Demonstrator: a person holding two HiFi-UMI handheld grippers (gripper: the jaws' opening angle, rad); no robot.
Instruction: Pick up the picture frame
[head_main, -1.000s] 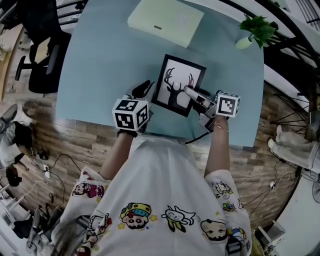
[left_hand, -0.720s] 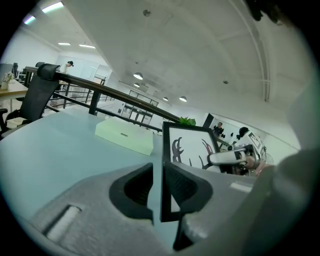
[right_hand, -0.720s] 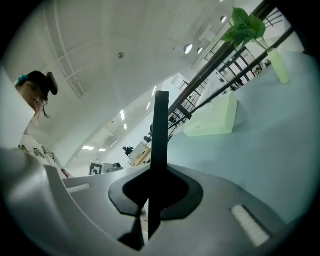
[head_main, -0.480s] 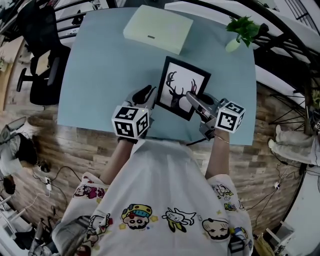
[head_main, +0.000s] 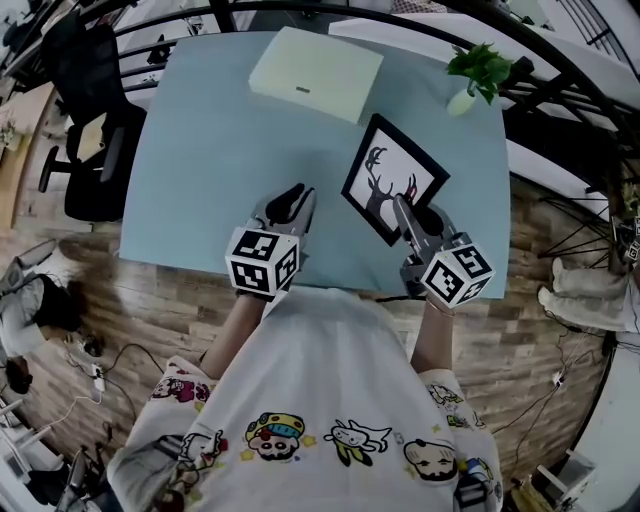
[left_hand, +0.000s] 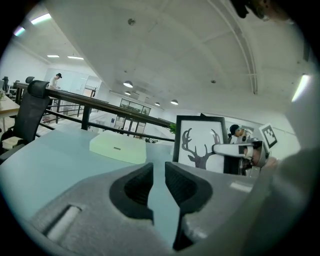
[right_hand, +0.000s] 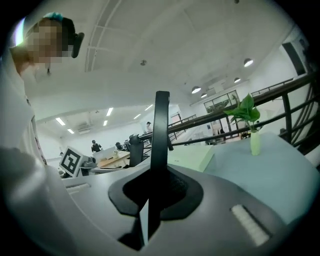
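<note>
While the right tool (head_main: 403, 212) clamps its edge, the picture frame (head_main: 388, 176) stands upright, seemingly off the table (head_main: 215, 150).

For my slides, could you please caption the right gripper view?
Right gripper shut on the picture frame, seen edge-on; a leafy sprig in a vase stands on the table beyond.
</note>
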